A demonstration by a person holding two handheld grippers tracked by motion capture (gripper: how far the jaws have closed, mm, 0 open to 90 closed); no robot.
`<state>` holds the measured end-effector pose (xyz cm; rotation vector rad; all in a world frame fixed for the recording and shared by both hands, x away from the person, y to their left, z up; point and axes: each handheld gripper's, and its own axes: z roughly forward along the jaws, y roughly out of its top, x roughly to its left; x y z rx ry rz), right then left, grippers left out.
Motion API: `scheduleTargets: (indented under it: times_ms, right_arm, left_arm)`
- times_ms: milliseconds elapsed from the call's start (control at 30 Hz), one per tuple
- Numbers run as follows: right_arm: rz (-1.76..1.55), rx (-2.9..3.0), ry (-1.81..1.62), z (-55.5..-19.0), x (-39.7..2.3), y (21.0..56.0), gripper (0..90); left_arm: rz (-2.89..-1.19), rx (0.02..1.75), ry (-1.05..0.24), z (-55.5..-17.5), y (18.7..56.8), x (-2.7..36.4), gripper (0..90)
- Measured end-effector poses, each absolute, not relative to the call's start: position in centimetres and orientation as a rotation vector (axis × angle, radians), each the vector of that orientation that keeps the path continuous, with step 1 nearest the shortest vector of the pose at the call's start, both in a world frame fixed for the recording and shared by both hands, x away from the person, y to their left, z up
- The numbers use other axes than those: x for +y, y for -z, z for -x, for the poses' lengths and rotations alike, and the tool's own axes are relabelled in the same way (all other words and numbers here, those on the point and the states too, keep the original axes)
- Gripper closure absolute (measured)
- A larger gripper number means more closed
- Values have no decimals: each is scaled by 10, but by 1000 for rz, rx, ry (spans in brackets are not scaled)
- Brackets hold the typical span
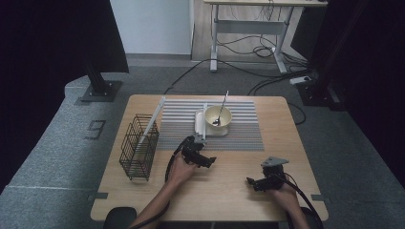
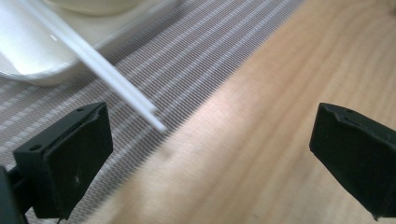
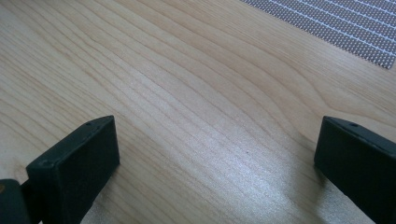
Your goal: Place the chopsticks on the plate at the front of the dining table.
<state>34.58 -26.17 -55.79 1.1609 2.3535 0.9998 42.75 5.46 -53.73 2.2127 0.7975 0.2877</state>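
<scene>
Grey carpet and trailing cables surround the wooden table (image 1: 143, 198), where a striped mat (image 1: 243, 133) carries a white tray (image 1: 199, 125) and a cream bowl (image 1: 225, 122) with a spoon (image 1: 221, 111) in it. Your left gripper (image 1: 204, 161) sits at the mat's near edge, jaws spread wide and holding nothing, with white chopsticks (image 2: 109, 74) resting on the tray just ahead. Your right gripper (image 1: 252, 183) rests over bare wood, jaws apart and empty. At left stands a wire basket (image 1: 138, 148).

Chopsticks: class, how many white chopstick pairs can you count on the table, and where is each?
2. One pair leans out of the black wire basket at the table's left. The other pair lies across the white dish beside the bowl on the striped mat.
</scene>
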Motion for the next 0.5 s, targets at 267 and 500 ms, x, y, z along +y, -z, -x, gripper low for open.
scheduleTargets:
  times_ms: [267, 500]
  right_arm:
    - [-1161, 2353, -1000, -346, -262, 558, 0]
    - [-1161, 2353, -1000, -346, -262, 558, 0]
  left_arm:
    - [-2236, 777, -282, -416, 546, 49, 0]
    - [-2238, 776, -285, -415, 547, 48, 0]
